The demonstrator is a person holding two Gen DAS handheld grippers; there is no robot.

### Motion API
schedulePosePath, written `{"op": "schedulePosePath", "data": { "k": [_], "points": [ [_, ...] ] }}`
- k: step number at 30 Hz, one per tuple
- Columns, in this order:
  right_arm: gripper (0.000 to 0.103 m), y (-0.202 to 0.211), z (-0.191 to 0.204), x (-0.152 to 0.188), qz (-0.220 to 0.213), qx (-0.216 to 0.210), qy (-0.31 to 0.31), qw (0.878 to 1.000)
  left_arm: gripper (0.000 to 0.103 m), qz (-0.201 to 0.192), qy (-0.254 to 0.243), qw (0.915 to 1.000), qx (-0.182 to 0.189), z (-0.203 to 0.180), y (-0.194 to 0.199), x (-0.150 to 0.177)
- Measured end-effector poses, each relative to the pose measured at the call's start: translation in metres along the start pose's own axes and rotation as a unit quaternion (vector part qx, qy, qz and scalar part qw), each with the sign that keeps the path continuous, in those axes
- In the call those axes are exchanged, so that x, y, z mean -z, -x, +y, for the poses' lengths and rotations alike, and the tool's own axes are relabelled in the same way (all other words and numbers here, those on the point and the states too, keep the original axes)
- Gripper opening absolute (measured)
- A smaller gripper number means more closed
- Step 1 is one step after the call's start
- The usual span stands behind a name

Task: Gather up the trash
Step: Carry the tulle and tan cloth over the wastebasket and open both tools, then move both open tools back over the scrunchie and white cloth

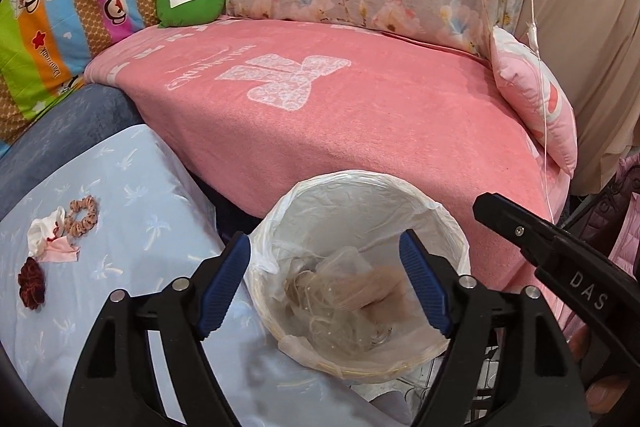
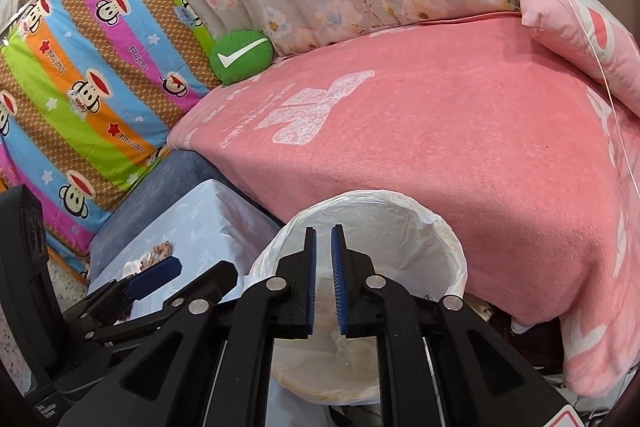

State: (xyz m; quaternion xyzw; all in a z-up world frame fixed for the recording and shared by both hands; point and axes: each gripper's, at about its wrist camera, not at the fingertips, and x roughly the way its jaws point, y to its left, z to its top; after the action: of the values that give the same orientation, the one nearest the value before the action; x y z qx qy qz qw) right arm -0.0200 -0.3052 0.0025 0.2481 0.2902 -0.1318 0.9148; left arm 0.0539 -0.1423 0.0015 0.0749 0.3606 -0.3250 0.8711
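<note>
Beside pink-blanketed bed [image 1: 320, 115], over lined bin [image 1: 452, 227]: left gripper [image 1: 326, 283] spread empty, right gripper [image 2: 323, 279] barely parted, empty; drop apparently done, next likely fetching tissue scraps [image 1: 50, 239] far left.

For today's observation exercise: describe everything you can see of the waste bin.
The waste bin is round, pale and upright, lined with a thin, crinkled white plastic bag folded over its rim. It stands on the floor between the pink-covered bed and the light blue cloth. Clear wrappers and beige scraps lie inside. Nothing visibly grips it.
</note>
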Motion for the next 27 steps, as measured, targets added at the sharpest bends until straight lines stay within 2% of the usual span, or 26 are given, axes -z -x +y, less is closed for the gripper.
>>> {"op": "schedulePosePath", "data": {
  "k": [3,13,21,27],
  "points": [
    [0.019,0.0,0.002,0.003,0.003,-0.001,0.0,1.0,0.075,-0.003,0.007,0.9999,-0.006,0.006,0.003,0.001],
    [0.019,-0.004,0.018,0.01,0.014,-0.015,0.015,1.0,0.075,-0.005,0.036,0.999,-0.024,0.028,0.01,0.008],
    [0.022,-0.006,0.044,0.019,0.023,-0.027,0.037,0.999,0.075,-0.011,0.057,0.9974,-0.043,0.051,0.022,0.015],
    [0.022,-0.009,0.068,0.027,0.031,-0.039,0.055,0.997,0.08,-0.018,0.08,0.9949,-0.059,0.072,0.034,0.022]
  ]
}}
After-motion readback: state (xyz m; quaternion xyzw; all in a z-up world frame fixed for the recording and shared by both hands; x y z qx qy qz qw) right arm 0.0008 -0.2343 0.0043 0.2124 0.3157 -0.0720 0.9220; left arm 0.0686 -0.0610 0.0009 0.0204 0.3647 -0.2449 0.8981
